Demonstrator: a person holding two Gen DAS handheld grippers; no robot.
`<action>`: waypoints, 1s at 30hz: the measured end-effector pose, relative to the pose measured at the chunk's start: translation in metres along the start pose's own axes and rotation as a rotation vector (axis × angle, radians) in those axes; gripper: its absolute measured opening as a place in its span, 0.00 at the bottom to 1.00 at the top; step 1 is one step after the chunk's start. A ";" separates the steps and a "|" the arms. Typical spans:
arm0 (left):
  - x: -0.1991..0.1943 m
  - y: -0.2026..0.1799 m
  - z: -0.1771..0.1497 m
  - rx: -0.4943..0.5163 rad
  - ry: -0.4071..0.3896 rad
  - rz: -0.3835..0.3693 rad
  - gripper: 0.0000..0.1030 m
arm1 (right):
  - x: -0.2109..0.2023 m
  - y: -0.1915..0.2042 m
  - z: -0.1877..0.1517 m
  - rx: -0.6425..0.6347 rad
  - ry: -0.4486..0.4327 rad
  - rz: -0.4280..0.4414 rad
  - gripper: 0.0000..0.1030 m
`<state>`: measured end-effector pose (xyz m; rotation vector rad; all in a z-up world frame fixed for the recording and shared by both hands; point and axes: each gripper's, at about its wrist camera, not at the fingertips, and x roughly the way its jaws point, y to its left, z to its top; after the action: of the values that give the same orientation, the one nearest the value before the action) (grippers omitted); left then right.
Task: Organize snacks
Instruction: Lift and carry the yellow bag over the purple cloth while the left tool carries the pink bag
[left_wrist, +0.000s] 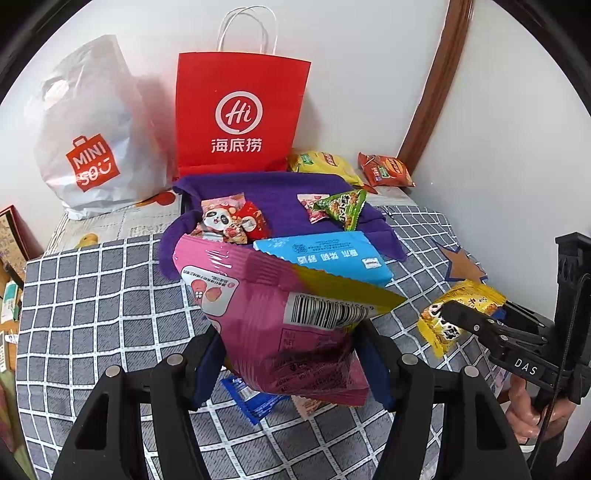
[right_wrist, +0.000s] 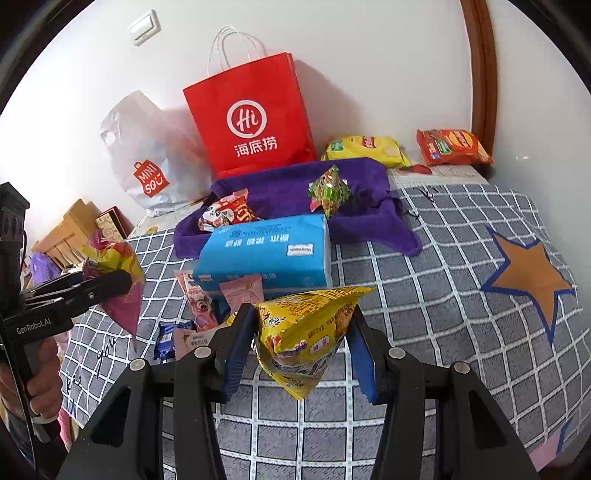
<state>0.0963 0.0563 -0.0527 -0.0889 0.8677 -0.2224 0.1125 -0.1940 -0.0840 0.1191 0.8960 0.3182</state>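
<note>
Where crinkly foil bulges, glossy pink packet (left_wrist: 280, 321).

Two black handheld grippers with blue-lined jaws

The left gripper (left_wrist: 291, 363) and right gripper (right_wrist: 301, 354) share a build: matte black angular plastic arms, round silver screw heads at the pivots, blue pads on the inner jaw faces. Seen from the side, one handle body reads "GenRobot.AI" in white, the other "DAS", with a thin black cable running along it. A hand (right_wrist: 40, 380) shows a dark sleeve cuff.
</note>
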 end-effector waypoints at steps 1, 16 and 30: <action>0.001 -0.001 0.002 0.000 -0.001 -0.002 0.62 | 0.000 0.002 0.003 -0.007 -0.005 0.001 0.48; 0.015 0.004 0.055 -0.025 -0.022 -0.014 0.62 | 0.020 0.028 0.065 -0.094 -0.042 -0.004 0.48; 0.038 0.037 0.114 -0.070 -0.060 0.014 0.62 | 0.066 0.047 0.137 -0.143 -0.060 0.013 0.48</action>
<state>0.2131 0.0820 -0.0134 -0.1536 0.8158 -0.1758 0.2480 -0.1242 -0.0375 0.0024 0.8103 0.3876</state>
